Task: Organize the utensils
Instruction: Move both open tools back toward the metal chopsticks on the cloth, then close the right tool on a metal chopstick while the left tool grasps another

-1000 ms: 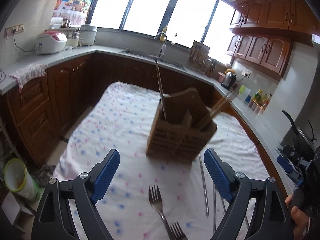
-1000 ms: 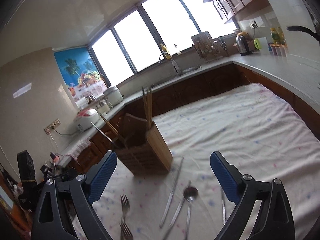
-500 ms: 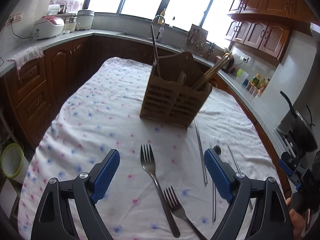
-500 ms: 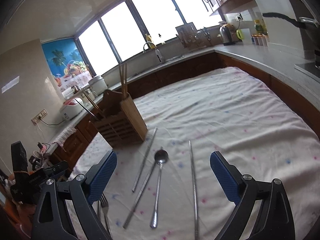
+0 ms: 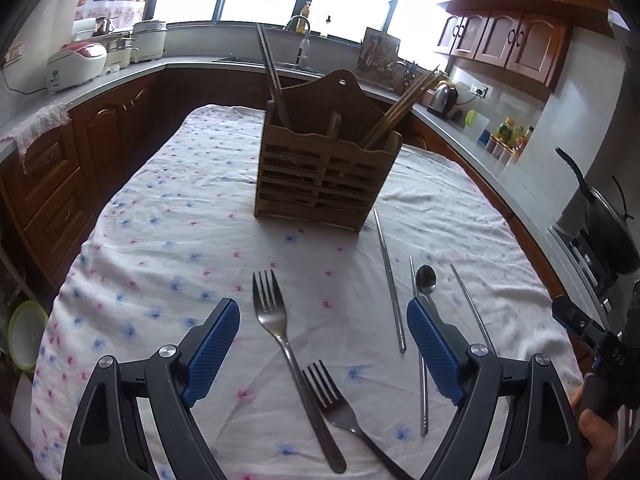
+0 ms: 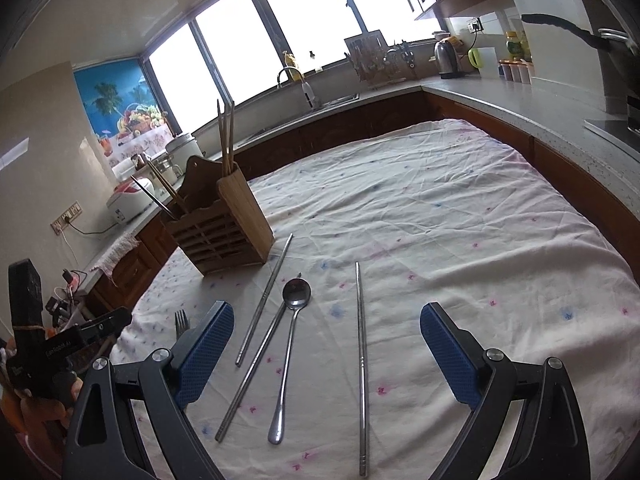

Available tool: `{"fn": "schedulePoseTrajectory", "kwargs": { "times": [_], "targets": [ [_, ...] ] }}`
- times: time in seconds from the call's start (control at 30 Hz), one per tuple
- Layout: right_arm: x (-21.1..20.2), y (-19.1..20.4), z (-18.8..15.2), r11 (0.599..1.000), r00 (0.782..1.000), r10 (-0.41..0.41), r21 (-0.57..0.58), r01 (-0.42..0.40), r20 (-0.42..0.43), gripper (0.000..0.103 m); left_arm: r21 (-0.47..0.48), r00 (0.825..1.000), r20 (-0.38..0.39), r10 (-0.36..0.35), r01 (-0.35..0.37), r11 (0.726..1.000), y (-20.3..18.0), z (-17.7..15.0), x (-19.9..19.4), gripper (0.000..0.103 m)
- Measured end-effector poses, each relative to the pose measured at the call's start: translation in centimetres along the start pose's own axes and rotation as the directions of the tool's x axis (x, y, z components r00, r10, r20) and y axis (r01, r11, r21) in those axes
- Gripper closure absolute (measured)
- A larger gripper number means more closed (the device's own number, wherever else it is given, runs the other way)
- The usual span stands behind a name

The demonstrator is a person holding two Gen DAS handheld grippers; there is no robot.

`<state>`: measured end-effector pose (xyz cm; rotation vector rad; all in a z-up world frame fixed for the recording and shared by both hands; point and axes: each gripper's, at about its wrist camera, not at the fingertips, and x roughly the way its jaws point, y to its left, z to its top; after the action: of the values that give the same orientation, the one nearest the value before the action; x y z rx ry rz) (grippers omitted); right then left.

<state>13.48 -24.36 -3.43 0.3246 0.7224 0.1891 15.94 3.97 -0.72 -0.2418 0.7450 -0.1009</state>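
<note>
- Left claw (image 5: pixel 323 354): jaws wide, blue pads clear of everything, hanging over two forks on the table (image 5: pixel 168 240); nothing is held.
- Long fork (image 5: pixel 280 328): lies between the left claw's pads, tines toward the caddy; a shorter fork (image 5: pixel 334 400) lies just beside its handle, nearer the camera.
- Right claw (image 6: pixel 326 354): jaws wide and empty, above a spoon (image 6: pixel 290 344) and three metal chopsticks; one chopstick (image 6: pixel 362 360) lies apart to the spoon's right, two to its left.
- Wooden caddy (image 5: pixel 326 180): upright on the flowered cloth, beyond the loose cutlery; wooden chopsticks (image 5: pixel 400 112) lean in its right compartment, dark ones (image 5: pixel 272 80) stand in the left.
- Writing: white lettering on the black housing (image 6: pixel 60 348) of the other gripper, seen from the right wrist, too small to read with certainty; characters on the housing at the left-wrist view's right edge are likewise unclear.
</note>
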Motion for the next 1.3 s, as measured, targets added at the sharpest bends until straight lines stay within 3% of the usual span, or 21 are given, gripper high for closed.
{"fn": "schedulePoseTrajectory", "kwargs": {
  "times": [0.2, 0.3, 0.43, 0.67, 0.73, 0.93, 0.97, 1.03, 1.1, 1.23, 1.3],
  "targets": [
    [1.6, -0.4, 0.3, 1.0, 0.999, -0.012, -0.014, 0.012, -0.052, 0.008, 0.046, 0.999, -0.041, 0.002, 0.0, 0.999, -1.7, 1.3, 2.3, 0.02],
    [2.3, -0.5, 0.6, 0.999, 0.998, -0.025, -0.029, 0.023, -0.065, 0.009, 0.079, 0.998, -0.066, 0.002, 0.004, 0.997, -2.8, 2.1, 4.0, 0.027],
    [3.6, -0.5, 1.1, 0.997, 0.994, -0.053, -0.053, 0.048, -0.098, 0.028, 0.129, 0.994, -0.107, -0.005, 0.018, 0.992, -4.4, 3.7, 6.8, 0.046],
    [6.5, -1.2, 0.9, 0.996, 0.979, -0.08, -0.06, 0.069, -0.189, 0.057, 0.195, 0.982, -0.186, -0.019, 0.056, 0.979, -7.3, 5.7, 12.8, 0.049],
    [7.2, -1.4, 0.6, 0.996, 0.973, -0.083, -0.059, 0.072, -0.214, 0.064, 0.246, 0.975, -0.221, 0.016, 0.04, 0.969, -8.4, 5.6, 15.1, 0.064],
    [8.8, -1.5, 0.1, 0.994, 0.96, -0.098, -0.079, 0.079, -0.261, 0.073, 0.324, 0.946, -0.312, 0.092, 0.015, 0.946, -9.7, 4.2, 20.3, 0.081],
    [9.0, -1.4, 0.1, 0.993, 0.959, -0.1, -0.084, 0.08, -0.265, 0.074, 0.33, 0.949, -0.303, 0.089, 0.017, 0.944, -9.9, 3.9, 20.3, 0.082],
    [9.4, -1.3, 0.0, 0.992, 0.956, -0.105, -0.099, 0.08, -0.273, 0.075, 0.344, 0.948, -0.306, 0.085, 0.027, 0.938, -10.0, 3.7, 20.1, 0.095],
    [10.1, -1.1, -0.2, 0.99, 0.951, -0.114, -0.117, 0.084, -0.287, 0.077, 0.348, 0.946, -0.317, 0.071, 0.047, 0.937, -10.0, 3.2, 19.6, 0.096],
    [10.4, -0.8, -0.7, 0.981, 0.944, -0.148, -0.164, 0.103, -0.294, 0.092, 0.334, 0.94, -0.339, 0.033, 0.087, 0.939, -9.0, 1.0, 17.1, 0.098],
    [10.2, -0.8, -0.8, 0.983, 0.945, -0.136, -0.158, 0.091, -0.299, 0.092, 0.325, 0.937, -0.348, 0.032, 0.089, 0.942, -8.5, 0.3, 15.7, 0.098]
  ]
}}
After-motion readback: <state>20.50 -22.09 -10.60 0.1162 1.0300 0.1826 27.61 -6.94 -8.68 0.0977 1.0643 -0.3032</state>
